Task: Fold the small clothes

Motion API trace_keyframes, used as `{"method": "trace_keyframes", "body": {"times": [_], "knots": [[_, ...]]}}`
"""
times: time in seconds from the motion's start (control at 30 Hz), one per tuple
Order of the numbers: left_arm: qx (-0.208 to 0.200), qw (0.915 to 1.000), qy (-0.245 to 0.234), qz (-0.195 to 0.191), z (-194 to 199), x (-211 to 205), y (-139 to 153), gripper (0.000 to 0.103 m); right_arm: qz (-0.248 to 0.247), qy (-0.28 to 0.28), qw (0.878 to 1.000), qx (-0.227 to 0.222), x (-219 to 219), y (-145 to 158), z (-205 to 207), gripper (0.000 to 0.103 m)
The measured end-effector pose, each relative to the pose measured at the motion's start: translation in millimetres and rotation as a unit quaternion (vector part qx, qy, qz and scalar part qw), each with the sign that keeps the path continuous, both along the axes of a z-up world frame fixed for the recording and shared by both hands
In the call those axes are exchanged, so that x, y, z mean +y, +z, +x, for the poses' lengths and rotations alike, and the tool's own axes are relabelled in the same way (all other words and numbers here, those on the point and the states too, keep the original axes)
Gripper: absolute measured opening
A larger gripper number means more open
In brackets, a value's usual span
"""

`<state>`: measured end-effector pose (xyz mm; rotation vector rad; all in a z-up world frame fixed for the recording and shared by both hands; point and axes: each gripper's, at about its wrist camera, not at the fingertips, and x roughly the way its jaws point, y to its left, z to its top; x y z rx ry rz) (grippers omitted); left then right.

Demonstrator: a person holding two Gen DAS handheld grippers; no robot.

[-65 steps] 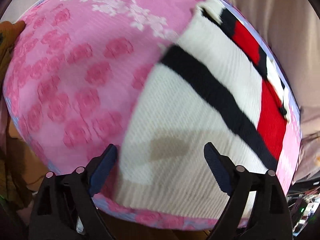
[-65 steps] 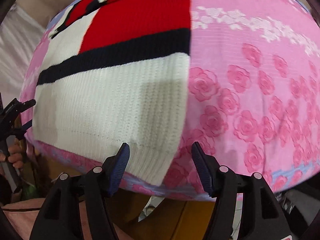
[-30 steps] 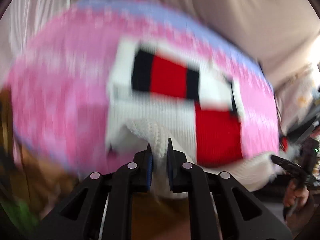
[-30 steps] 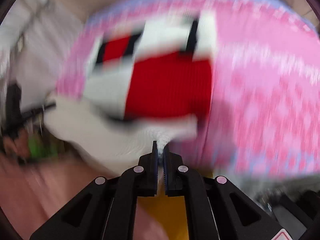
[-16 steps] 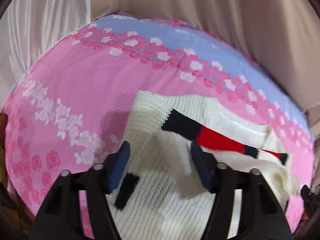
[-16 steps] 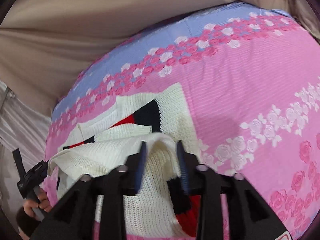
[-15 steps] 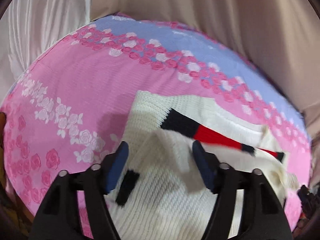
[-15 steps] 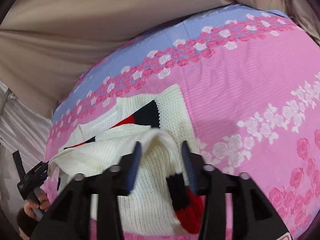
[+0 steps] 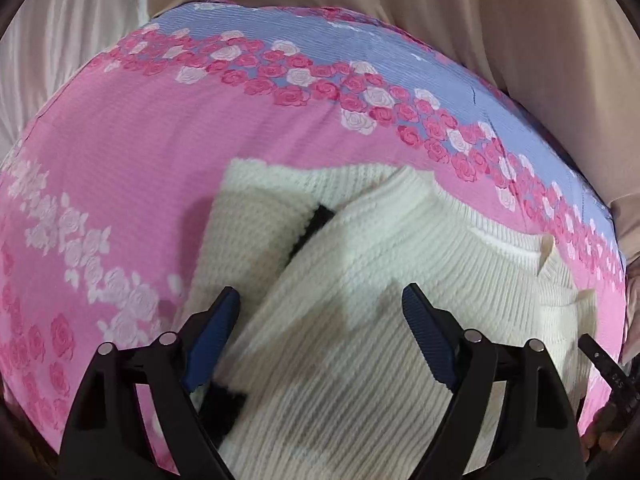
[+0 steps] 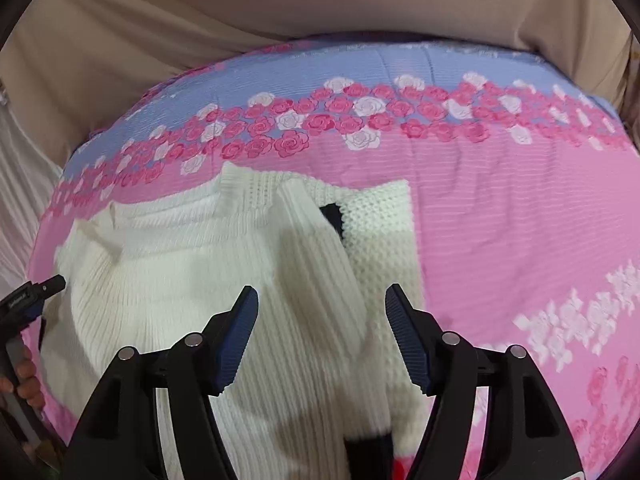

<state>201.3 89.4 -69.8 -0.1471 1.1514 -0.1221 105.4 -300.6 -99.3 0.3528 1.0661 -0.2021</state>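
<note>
A white knitted sweater (image 9: 360,264) lies folded on the pink rose-print cloth (image 9: 140,152). Its ribbed lower half is laid over the top part, and only a sliver of black stripe (image 9: 316,220) shows. My left gripper (image 9: 318,292) hovers over the fold's left side. Its jaws are closing a little, and the knit lies under the gap, touched by neither pad. My right gripper (image 10: 321,289) hangs over the sweater (image 10: 180,280) at the fold's right side. Its jaws are opening and its pads are off the knit.
Beige curtain (image 9: 480,20) hangs behind the far edge of the cloth (image 10: 500,220), with white drapery (image 9: 60,40) at the left. A lilac band with roses (image 10: 360,76) runs along the far edge. A hand (image 10: 24,376) holds the other gripper's handle at the left rim.
Both grippers were shut on the sweater's hem and carried it over toward the far side. Both have since let go and their jaws stand apart; the white half now covers the red and black part.
</note>
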Motion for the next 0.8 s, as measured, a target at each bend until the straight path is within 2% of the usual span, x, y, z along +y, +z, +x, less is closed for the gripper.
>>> {"method": "trace_keyframes", "body": {"times": [0.03, 0.07, 0.1, 0.13, 0.23, 0.3, 0.33, 0.4, 0.47, 0.5, 0.53, 0.57, 0.67, 0.73, 0.8], "knots": [[0.005, 0.9999, -0.014, -0.002, 5, -3, -2, 0.034, 0.011, -0.004, 1.0, 0.008, -3, -6, 5, 0.064], [0.014, 0.9994, -0.028, -0.013, 8, -5, -3, 0.017, 0.024, -0.007, 1.0, 0.013, -6, -12, 9, 0.045], [0.014, 0.9994, -0.028, -0.015, 9, -5, 0, 0.009, 0.047, -0.001, 0.999, 0.012, -7, -15, 11, 0.009], [-0.007, 0.9997, -0.02, -0.015, 7, -3, 11, 0.007, 0.064, 0.001, 0.998, 0.01, -5, -13, 9, 0.008], [-0.043, 0.9987, -0.006, -0.028, 9, 10, 39, 0.007, 0.084, -0.015, 0.995, -0.055, -8, 25, -6, 0.007], [-0.044, 0.9987, 0.004, -0.026, 17, 16, 43, 0.007, 0.082, -0.036, 0.991, -0.097, -21, 52, -13, 0.007], [-0.041, 0.999, 0.005, -0.016, 24, 16, 40, 0.007, 0.087, -0.049, 0.989, -0.106, -28, 57, -13, 0.007], [-0.016, 0.9998, 0.011, -0.002, 39, 14, 20, 0.007, 0.096, -0.071, 0.989, -0.09, -48, 45, -2, 0.007], [0.019, 0.9996, 0.02, 0.01, 50, 13, -7, 0.007, 0.089, -0.076, 0.992, -0.041, -57, 15, 13, 0.007], [0.027, 0.9993, 0.024, 0.013, 52, 13, -16, 0.007, 0.092, -0.076, 0.993, -0.002, -59, -10, 22, 0.007], [0.016, 0.9994, 0.029, 0.011, 50, 14, -18, 0.008, 0.092, -0.073, 0.993, 0.011, -59, -21, 24, 0.006], [0.017, 0.9994, 0.029, 0.012, 48, 13, -15, 0.008, 0.091, -0.072, 0.993, 0.002, -59, -24, 23, 0.005], [0.018, 0.9996, 0.023, -0.003, 39, 17, -2, 0.014, 0.1, -0.092, 0.991, -0.007, -60, -11, 17, 0.012], [0.006, 0.9994, 0.033, -0.001, 25, 25, 14, 0.03, 0.058, -0.101, 0.993, -0.027, -54, 14, 1, 0.019], [-0.011, 0.9992, 0.037, -0.009, 4, 27, 31, 0.033, 0.028, -0.089, 0.995, -0.047, -34, 37, -19, 0.023]]}}
